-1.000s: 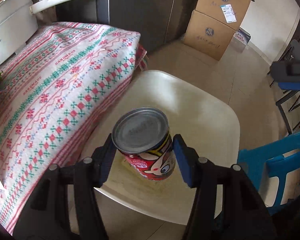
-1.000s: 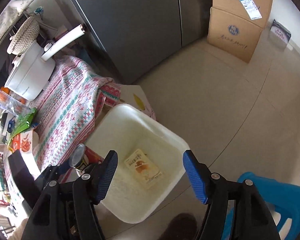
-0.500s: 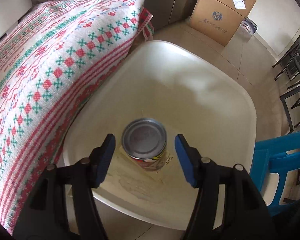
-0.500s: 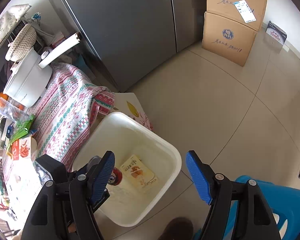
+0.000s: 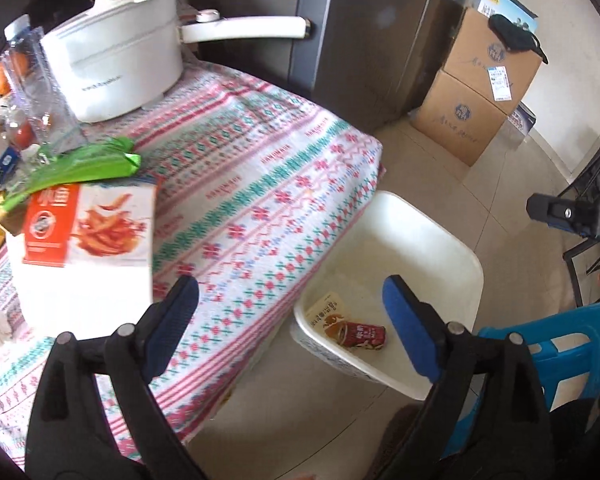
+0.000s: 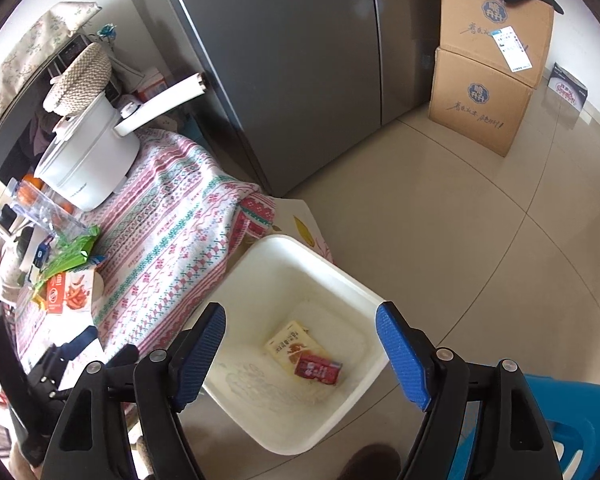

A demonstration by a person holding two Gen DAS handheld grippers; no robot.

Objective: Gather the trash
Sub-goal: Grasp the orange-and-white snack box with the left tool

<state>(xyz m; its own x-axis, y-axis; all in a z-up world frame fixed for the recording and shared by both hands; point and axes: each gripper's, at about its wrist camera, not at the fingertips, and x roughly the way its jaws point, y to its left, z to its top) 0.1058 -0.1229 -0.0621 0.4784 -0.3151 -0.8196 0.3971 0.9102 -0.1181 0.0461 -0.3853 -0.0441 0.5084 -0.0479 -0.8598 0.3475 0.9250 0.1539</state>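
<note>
can (image 5: 360, 335): in bin (image 5: 432, 236), on side
left gripper (image 5: 292, 312): jaws apart, empty
right gripper (image 6: 300, 344): jaws apart, empty
box (image 5: 88, 228): likely light, crushable; grip across narrow sides

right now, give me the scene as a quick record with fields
bin: white bin on floor beside the clothed table
in bin: red can on its side, lying on a yellow carton
left gripper: open, holding nothing
right gripper: open, above bin
on table: fries box, green wrapper, white pot
</note>
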